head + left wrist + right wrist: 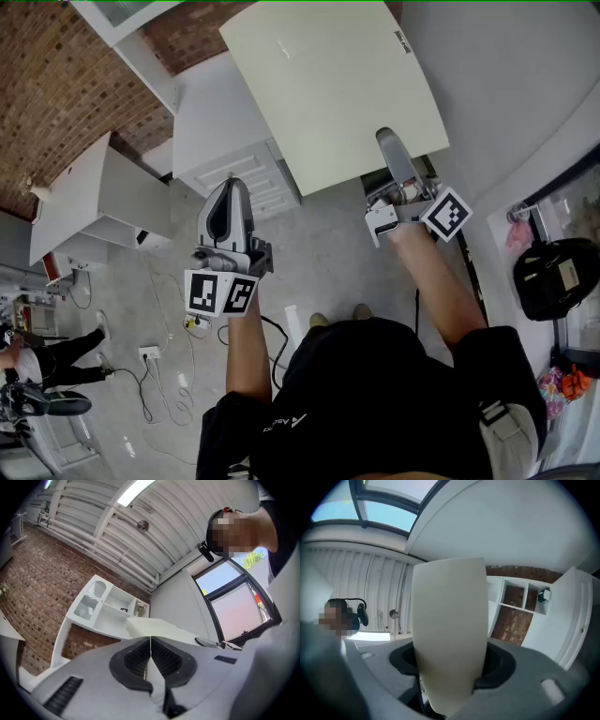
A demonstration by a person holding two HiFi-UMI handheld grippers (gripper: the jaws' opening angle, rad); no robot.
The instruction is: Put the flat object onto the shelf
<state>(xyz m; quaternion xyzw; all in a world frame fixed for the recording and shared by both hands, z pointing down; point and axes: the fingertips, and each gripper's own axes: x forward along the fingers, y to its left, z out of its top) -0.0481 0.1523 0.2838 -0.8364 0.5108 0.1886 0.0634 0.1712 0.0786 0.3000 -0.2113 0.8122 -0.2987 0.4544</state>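
Observation:
The flat object is a large cream board [328,84], held up in front of me in the head view. My right gripper [392,150] is shut on the board's near edge; in the right gripper view the board [447,630] fills the gap between the jaws and stands up out of them. My left gripper [225,211] hangs lower left of the board, apart from it, shut with nothing in it [150,656]. The white shelf unit [101,606] stands against the brick wall; its open compartments [520,597] also show past the board.
A white cabinet with drawers [239,155] stands below the board, and a low white unit [94,202] to its left. Cables and a power strip [150,354] lie on the floor. Another person [47,361] stands far left. A black backpack [548,277] rests at right.

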